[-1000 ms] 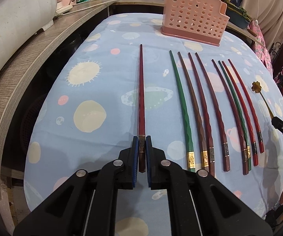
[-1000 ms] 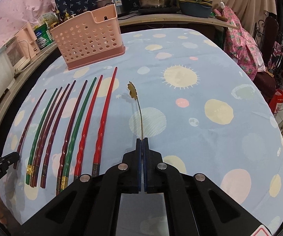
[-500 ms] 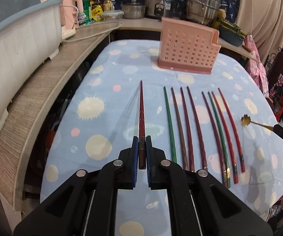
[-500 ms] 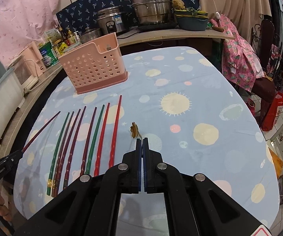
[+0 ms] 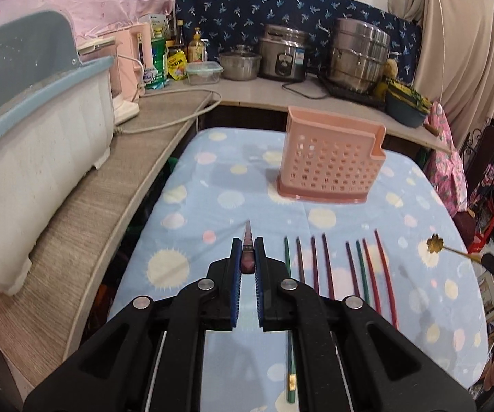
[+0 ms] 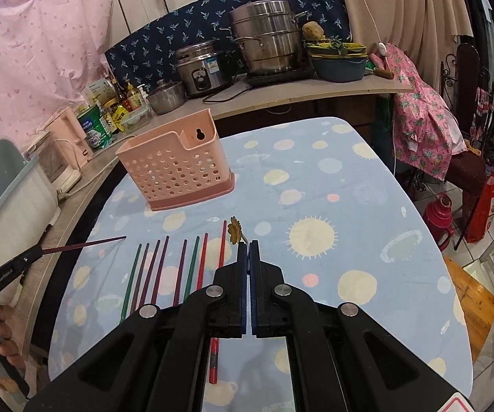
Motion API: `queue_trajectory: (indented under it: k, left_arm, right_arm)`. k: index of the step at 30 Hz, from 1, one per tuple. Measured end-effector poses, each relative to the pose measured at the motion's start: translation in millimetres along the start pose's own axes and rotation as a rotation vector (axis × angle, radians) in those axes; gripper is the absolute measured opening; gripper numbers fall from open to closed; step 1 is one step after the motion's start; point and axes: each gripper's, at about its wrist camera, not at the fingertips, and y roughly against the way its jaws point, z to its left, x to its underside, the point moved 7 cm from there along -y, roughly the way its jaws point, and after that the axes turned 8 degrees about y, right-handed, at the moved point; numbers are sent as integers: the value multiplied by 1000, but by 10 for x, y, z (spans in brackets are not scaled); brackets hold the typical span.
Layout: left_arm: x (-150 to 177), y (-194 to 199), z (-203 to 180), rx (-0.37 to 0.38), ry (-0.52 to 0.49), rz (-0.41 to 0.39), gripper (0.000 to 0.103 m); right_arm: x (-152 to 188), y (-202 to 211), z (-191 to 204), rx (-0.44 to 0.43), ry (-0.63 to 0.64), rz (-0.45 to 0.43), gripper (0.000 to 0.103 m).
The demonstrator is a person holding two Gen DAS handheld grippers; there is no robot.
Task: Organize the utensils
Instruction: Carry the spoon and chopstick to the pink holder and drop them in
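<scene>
My left gripper point(image 5: 248, 244) is shut on a dark red chopstick point(image 5: 248, 240) and holds it above the table, its tip pointing toward the pink perforated utensil holder point(image 5: 329, 161). From the right wrist view the chopstick point(image 6: 85, 244) sticks out level from the left gripper point(image 6: 27, 259). My right gripper point(image 6: 249, 245) is shut on a thin gold spoon with a flower-shaped head point(image 6: 235, 230), lifted above the table; it also shows in the left wrist view point(image 5: 435, 244). Several red, green and maroon chopsticks point(image 5: 329, 267) lie in a row on the blue tablecloth point(image 6: 332, 226).
The pink holder point(image 6: 175, 168) stands at the far side of the table. A wooden counter point(image 5: 75, 206) curves along the left with a white and blue bin point(image 5: 31, 158), pots point(image 5: 356, 55) and bottles. A chair with pink cloth point(image 6: 422, 127) stands to the right.
Both grippers have lifted their utensils off the table and risen. The chopstick and the spoon now hang in the air, and the view takes in more of the holder and counter.
</scene>
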Motion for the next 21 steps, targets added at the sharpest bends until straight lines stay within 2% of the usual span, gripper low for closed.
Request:
queue_trajectory:
  k: [11, 17, 21]
  left_arm:
    - [-926, 122, -155, 46, 40, -126, 7]
    - [-1608, 240, -344, 74, 65, -226, 7]
    - [-2065, 343, -496, 106, 86, -301, 7]
  right_arm:
    - [-524, -241, 105, -78, -22, -10, 2]
    - [-936, -482, 109, -93, -43, -21, 2]
    - [-1227, -673, 198, -84, -9, -23, 2]
